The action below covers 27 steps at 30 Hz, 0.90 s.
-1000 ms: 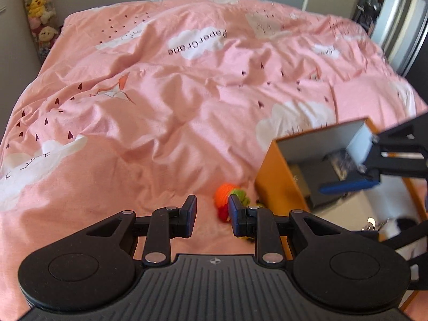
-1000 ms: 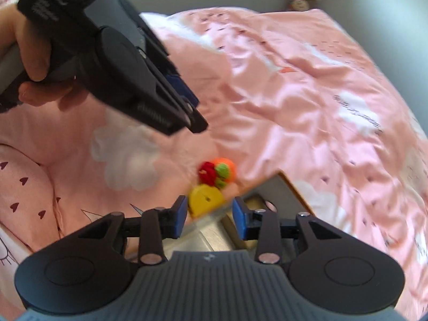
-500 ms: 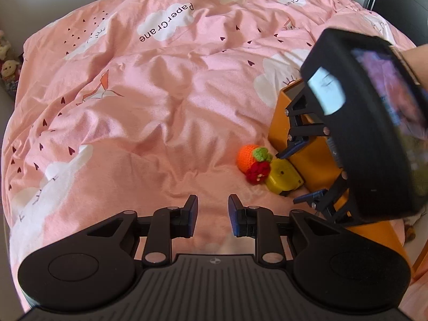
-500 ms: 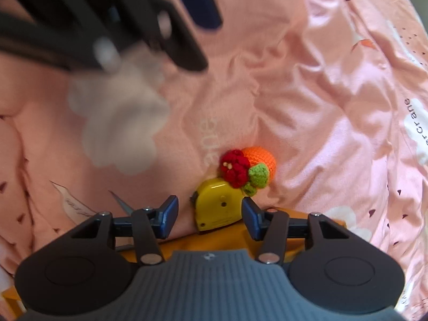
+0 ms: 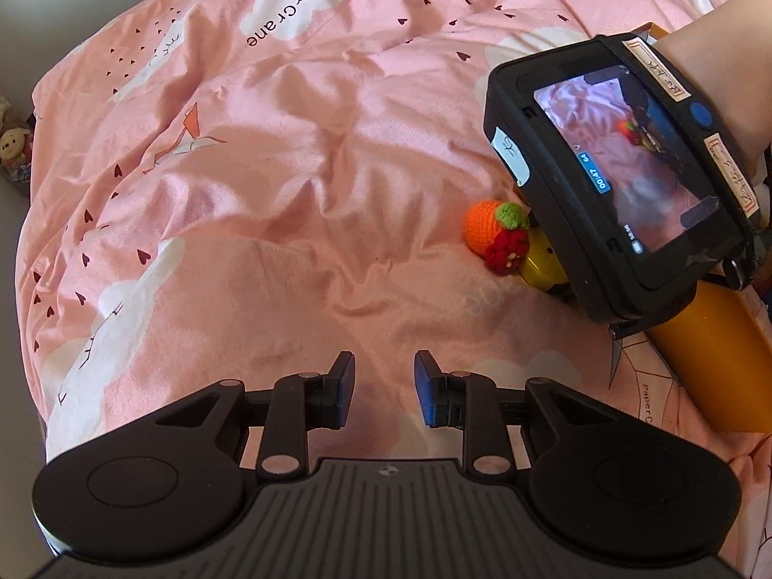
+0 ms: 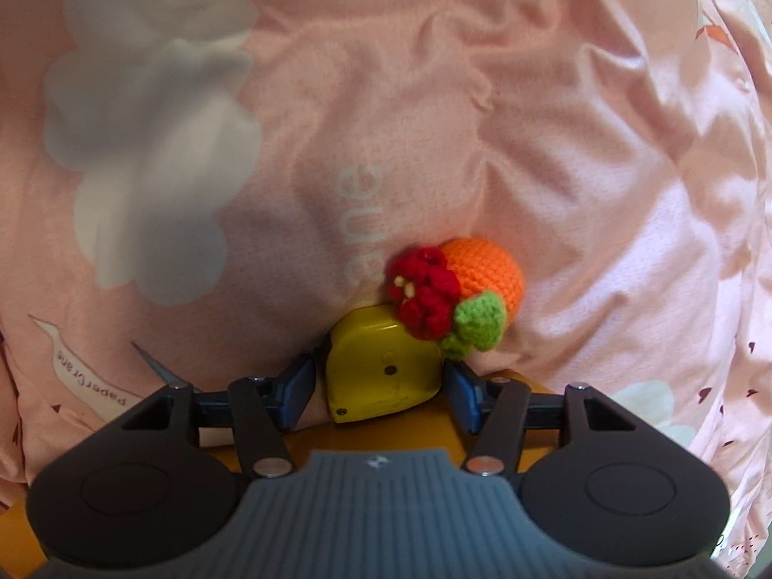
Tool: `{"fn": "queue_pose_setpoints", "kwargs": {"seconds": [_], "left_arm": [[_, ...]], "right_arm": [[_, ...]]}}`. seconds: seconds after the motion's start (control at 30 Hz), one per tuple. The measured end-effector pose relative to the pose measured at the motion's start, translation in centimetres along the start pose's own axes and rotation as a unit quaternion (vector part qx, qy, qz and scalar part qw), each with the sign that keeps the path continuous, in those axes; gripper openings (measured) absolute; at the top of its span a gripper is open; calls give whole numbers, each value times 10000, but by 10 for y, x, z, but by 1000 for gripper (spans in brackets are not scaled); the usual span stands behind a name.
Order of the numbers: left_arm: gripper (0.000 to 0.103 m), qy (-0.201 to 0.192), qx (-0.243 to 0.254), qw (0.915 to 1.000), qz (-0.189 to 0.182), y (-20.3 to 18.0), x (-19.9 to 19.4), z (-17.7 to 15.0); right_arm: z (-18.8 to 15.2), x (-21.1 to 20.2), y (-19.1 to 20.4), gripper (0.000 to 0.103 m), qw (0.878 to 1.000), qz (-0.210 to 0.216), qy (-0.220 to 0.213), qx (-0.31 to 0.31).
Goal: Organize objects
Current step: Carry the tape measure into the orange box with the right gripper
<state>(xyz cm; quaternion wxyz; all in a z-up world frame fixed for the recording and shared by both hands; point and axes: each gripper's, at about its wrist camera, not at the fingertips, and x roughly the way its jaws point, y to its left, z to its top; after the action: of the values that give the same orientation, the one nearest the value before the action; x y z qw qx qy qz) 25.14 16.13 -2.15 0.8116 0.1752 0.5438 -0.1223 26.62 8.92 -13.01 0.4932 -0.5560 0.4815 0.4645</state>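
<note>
The right gripper (image 6: 379, 383) has come down from above the orange box (image 5: 709, 362) and now straddles the yellow tape measure (image 6: 381, 371), which a second ago lay ahead of its fingertips; its jaws stand wide, one blue pad (image 6: 296, 386) on each side of the yellow case with a small gap still showing, so nothing is gripped yet. That puts the pick-up one squeeze away, by my reading. The tape measure lies on the pink bedspread (image 6: 482, 120), tight against the box's outer wall, and the crocheted orange toy (image 6: 482, 275) with its red flower and green leaf rests against its far end, touching it. The left gripper (image 5: 381, 388) has drawn back and hovers above bare bedspread, jaws partly open and holding nothing, well apart from the toy (image 5: 487, 227). Room is tight on the near side, where the box wall runs right under the right gripper, and on the far side, where the toy may get nudged or dragged along as the jaws close. To the left and beyond, the bedspread is open and soft, with only wrinkles, so a straight lift upward looks the cleanest way out.
</note>
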Motion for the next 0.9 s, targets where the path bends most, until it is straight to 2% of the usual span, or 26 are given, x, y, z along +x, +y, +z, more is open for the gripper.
{"fn": "queue_pose_setpoints", "kwargs": {"seconds": [0.17,0.3,0.37,0.47,0.63,0.73,0.83,0.9], "left_arm": [[31,27,29,10000,15,1,0,-2],[31,69,120,9999,-1,-3,3,-2],[31,93,195,9998,6,-4,5,-3],[31,136,254,9996,0,-5,7,-3],[31,82,397,9991,-123,-9,9,0],[32,-38,590,9981,-194,-15,10,5],[43,-190,761,9966,-256,-22,12,11],[45,-268,882,9952,-340,-28,15,16]], "right_arm": [[-6,-7,4,57,9999,73,-145,-23],[-8,-23,6,57,9980,215,-594,81],[-8,-34,7,56,9949,427,-903,148],[-10,-45,9,56,9921,672,-1055,117],[-23,-53,7,56,9956,353,-870,-41],[-33,-65,-2,56,9957,191,-907,0],[-46,-85,-11,57,9944,52,-1057,72],[-56,-100,-15,57,9933,-11,-1154,98]]}}
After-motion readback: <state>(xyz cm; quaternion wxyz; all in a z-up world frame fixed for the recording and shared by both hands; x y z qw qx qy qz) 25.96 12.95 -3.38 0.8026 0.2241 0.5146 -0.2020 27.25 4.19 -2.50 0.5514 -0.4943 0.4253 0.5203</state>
